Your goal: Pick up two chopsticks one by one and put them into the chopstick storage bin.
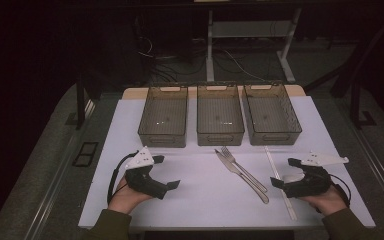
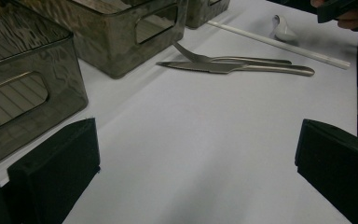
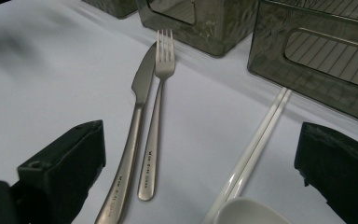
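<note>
High view shows a white table point(image 1: 200, 195) running from the frame's centre to its lower edge, with three smoky translucent bins point(image 1: 219, 120) in a row across its upper part, each empty. At lower left the left hand-held gripper point(image 1: 166, 174) rests on the table in a hand, jaws spread wide with nothing between them. At lower right the right hand-held gripper point(image 1: 283, 172) sits likewise, jaws apart and empty. Between them, centre right, a steel knife point(image 1: 240, 174) and fork point(image 1: 242, 168) lie side by side, touching. Just right of these lie white chopsticks point(image 1: 280, 182), and a white spoon point(image 1: 292, 177) sits beside the right hand-held gripper.
</note>
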The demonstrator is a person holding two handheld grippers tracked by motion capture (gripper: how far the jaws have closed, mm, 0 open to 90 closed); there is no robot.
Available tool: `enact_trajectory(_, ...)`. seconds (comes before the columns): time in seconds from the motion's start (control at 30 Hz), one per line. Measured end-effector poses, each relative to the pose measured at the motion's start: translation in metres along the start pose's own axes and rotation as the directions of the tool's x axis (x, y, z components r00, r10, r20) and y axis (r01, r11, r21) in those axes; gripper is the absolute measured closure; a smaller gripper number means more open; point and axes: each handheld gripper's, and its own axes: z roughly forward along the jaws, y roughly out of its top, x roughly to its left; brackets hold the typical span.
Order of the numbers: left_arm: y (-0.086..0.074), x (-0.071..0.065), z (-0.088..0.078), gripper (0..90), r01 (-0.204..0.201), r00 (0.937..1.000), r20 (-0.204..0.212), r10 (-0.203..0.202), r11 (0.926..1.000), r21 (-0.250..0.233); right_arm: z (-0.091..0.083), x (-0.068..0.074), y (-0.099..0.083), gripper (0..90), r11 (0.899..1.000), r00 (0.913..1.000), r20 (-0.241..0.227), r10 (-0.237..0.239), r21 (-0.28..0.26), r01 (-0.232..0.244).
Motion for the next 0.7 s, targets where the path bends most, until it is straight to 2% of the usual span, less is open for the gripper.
enact_trajectory(0.3, -0.001, -0.004, 0.002, 0.0, -0.005, 1.0, 0.006, 0.005, 0.9999, 0.009, -0.001, -0.004, 0.006, 7.3, 0.999, 0.9996, 0.016, 0.022, 0.034, -0.023)
enact_trajectory(0.37, -0.001, -0.005, 0.003, 0.0, -0.002, 0.9999, 0.011, 0.002, 1.0, 0.008, -0.001, -0.006, 0.01, 14.9, 0.999, 0.9993, 0.03, 0.023, 0.04, -0.025)
enact_trajectory(0.43, -0.001, -0.005, 0.003, 0.0, -0.003, 0.9999, 0.011, 0.003, 0.9999, 0.01, -0.001, -0.007, 0.012, 15.1, 0.999, 0.999, 0.032, 0.031, 0.033, -0.032)
enact_trajectory(0.5, -0.001, -0.005, 0.003, 0.0, 0.001, 0.9999, 0.01, -0.001, 1.0, 0.006, 0.001, -0.011, 0.017, 21.5, 0.999, 0.9982, 0.048, 0.035, 0.03, -0.037)
enact_trajectory(0.57, -0.001, -0.006, 0.002, 0.0, -0.01, 0.9999, 0.014, 0.01, 0.9999, 0.01, 0.004, -0.014, 0.02, 24.5, 0.998, 0.9978, 0.051, 0.043, 0.038, -0.045)
enact_trajectory(0.7, -0.002, -0.006, 0.002, 0.0, -0.005, 0.9999, 0.015, 0.005, 0.9999, 0.01, 0.007, -0.017, 0.022, 31.0, 0.997, 0.9967, 0.059, 0.055, 0.051, -0.058)
